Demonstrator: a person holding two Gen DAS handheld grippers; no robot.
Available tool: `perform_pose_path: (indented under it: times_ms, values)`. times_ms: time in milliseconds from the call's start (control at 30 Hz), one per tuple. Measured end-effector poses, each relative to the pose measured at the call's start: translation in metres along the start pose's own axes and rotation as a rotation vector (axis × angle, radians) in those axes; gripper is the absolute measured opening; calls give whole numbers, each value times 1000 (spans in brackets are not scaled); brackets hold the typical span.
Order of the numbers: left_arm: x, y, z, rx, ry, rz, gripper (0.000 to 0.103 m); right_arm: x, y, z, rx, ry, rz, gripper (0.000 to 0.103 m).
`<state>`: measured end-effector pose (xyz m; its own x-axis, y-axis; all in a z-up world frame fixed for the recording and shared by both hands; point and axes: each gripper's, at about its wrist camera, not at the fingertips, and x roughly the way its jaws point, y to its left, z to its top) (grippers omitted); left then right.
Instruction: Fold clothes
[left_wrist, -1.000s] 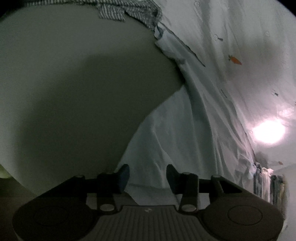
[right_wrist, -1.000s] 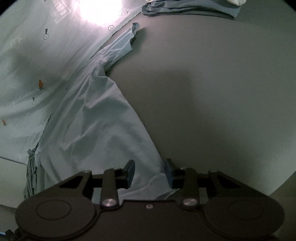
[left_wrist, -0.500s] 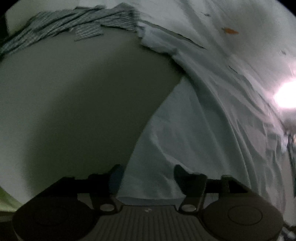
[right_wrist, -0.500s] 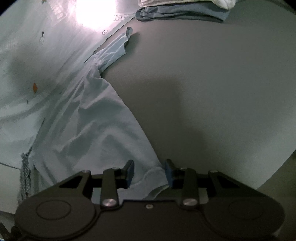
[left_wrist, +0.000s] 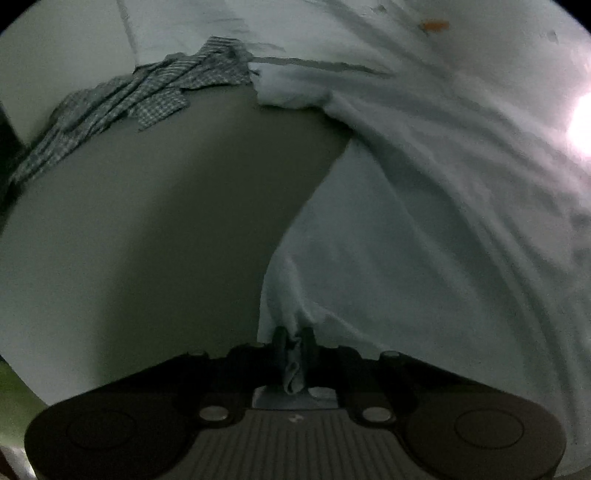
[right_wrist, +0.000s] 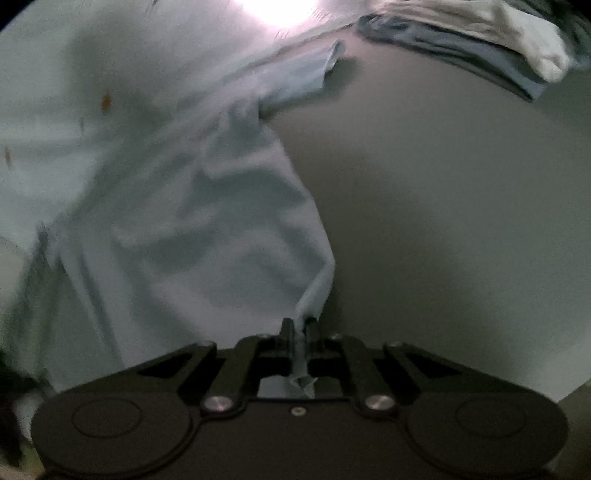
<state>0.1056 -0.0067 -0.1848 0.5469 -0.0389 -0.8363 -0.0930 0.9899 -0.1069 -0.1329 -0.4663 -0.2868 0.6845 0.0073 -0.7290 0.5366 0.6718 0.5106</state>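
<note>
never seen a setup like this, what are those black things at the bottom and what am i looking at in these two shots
Each black shape is a handheld two-finger gripper with a fisheye camera looking forward along its fingers. One picture comes from the left gripper, the other from the right gripper. Both are shut on the edge of a pale blue shirt that lies on a grey table. A checked garment lies at the far edge in the left view; folded clothes sit at the far edge in the right view.

The shirt (left_wrist: 406, 258) edge pinched between the left gripper (left_wrist: 293, 338) jaws is hidden there. Far ahead of the right gripper (right_wrist: 300, 326) jaws, the clothes pile (right_wrist: 480, 40) is blurry and cut off.
</note>
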Motion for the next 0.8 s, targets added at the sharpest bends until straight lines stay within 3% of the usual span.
perform_pose_path:
  times_ms: [100, 167, 233, 300, 333, 367, 433, 533, 667, 800]
  values:
    - [-64, 24, 20, -130, -109, -128, 8, -51, -10, 15, 137, -130, 190, 6]
    - [-92, 33, 23, -149, -148, -124, 8, -84, -15, 21, 199, -216, 301, 6]
    - [-106, 41, 19, -136, -149, -81, 8, -83, -16, 18, 104, -175, 198, 5]
    - [-80, 50, 0, -169, -70, -74, 8, -53, -23, 5, 41, -45, 34, 5]
    - [-64, 52, -9, -184, -23, -47, 8, -42, -29, -2, 64, -1, -7, 5]
    - [-47, 53, -18, -195, 26, -6, 8, -42, -28, -4, 85, -4, 14, 5]
    - [-46, 52, -25, -205, 35, -2, 8, -44, -26, -8, 121, -23, 74, 5]
    - [-51, 48, -31, -193, 26, 13, 8, -39, -24, -3, 83, -4, 28, 6]
    - [-28, 51, -41, -177, 103, 77, 10, -31, -22, 4, 26, 24, -42, 8]
    - [-25, 46, -35, -164, 108, 92, 18, -24, -21, 11, -31, 53, -111, 30]
